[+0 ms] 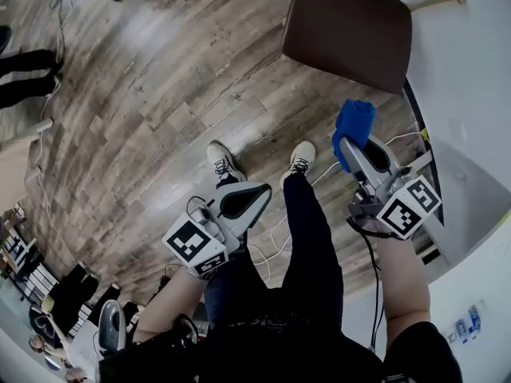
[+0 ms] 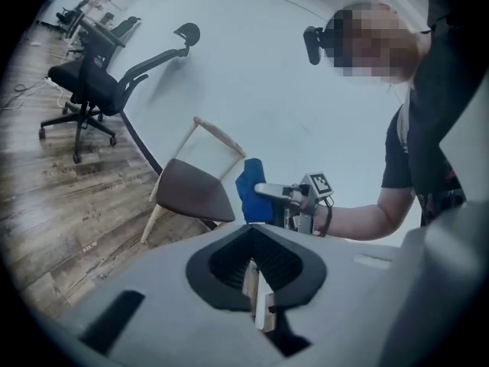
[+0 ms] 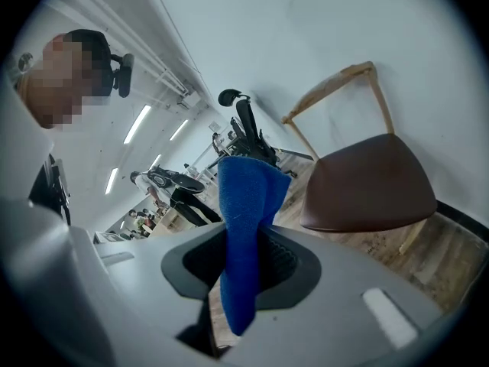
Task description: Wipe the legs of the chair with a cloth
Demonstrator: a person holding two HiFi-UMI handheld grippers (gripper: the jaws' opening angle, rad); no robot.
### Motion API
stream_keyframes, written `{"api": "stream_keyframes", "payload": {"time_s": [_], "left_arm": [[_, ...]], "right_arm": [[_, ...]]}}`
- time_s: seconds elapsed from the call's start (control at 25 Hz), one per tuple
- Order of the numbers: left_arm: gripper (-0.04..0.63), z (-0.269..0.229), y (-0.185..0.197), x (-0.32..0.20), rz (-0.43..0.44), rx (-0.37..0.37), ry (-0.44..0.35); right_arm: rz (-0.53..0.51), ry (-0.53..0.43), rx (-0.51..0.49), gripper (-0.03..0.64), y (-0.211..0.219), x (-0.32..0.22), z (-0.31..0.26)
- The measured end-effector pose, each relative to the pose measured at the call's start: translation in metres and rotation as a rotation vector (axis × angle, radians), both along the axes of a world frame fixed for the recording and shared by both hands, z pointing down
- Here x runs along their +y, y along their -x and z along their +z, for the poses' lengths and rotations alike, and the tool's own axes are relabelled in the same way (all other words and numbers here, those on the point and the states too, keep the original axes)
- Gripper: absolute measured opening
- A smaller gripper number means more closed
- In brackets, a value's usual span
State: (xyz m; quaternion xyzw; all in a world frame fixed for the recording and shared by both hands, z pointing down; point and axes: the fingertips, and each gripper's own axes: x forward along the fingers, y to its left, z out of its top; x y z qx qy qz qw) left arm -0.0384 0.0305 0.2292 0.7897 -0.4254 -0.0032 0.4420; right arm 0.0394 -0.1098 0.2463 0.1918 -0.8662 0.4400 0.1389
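A person is standing on a grey-brown wood-plank floor (image 1: pixel 152 94), holding one gripper in each hand. The right forearm (image 1: pixel 399 278) is reaching forward, bare below a dark short sleeve, and its hand is gripping the right gripper (image 1: pixel 357 145) just behind the marker cube. That gripper's jaws are clamping a bright blue terry cloth (image 3: pixel 246 205). The cloth is rising in a folded peak above the jaw tips, and its lower end is hanging down between them.

Beyond the right jaws and a little to their right, apart from the cloth, a chair with a dark brown padded seat and pale wooden frame (image 3: pixel 370 182) is standing against a white wall (image 3: pixel 306 29). One pale wooden leg (image 3: pixel 413 235) is showing under the seat's near-right edge, and nothing is touching it.

The left arm is bending at the elbow and holding the left gripper (image 1: pixel 254 196) low, beside the person's dark trouser leg. Its jaws are pressing together with nothing between them, and they are pointing toward the chair and the cloth. Below the tips of both pairs of jaws, in the head view, two white sneakers (image 1: pixel 223 163) are planted on the floor. Far off to the left of the left jaws, a black office swivel chair (image 2: pixel 85 82) is standing.
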Motion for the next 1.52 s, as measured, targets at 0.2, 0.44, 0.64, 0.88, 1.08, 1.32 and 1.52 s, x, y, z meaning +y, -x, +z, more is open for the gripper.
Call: {"api": "stream_keyframes", "payload": {"time_s": [0.2,0.44,0.64,0.88,1.08,1.32,1.52], "left_arm": [[0.003,0.017,-0.005,0.005,0.047,-0.024,-0.031],[0.003,0.093,0.018,-0.016,0.097,-0.014,-0.116],[0.005,0.179,0.048,-0.031,0.097,-0.056,-0.205],[0.005,0.222,0.063,-0.028,0.099,0.008,-0.235],[0.003,0.243,0.065,-0.06,0.117,0.122,-0.269],[0.003,0.26,0.085,-0.103,0.132,-0.005,-0.387],[0.003,0.273,0.097,-0.125,0.131,-0.043,-0.408]], "right_arm": [[-0.019,-0.032,0.073,0.095,-0.007,0.005,0.027],[-0.002,-0.07,0.211,0.095,0.003,-0.013,0.125],[0.001,-0.116,0.267,0.095,0.03,-0.037,0.238],[0.001,-0.223,0.259,0.095,0.062,-0.069,0.293],[-0.048,-0.347,0.276,0.094,0.082,-0.091,0.334],[-0.089,-0.455,0.239,0.092,0.097,-0.11,0.359],[-0.141,-0.524,0.237,0.092,0.1,-0.118,0.383]]}}
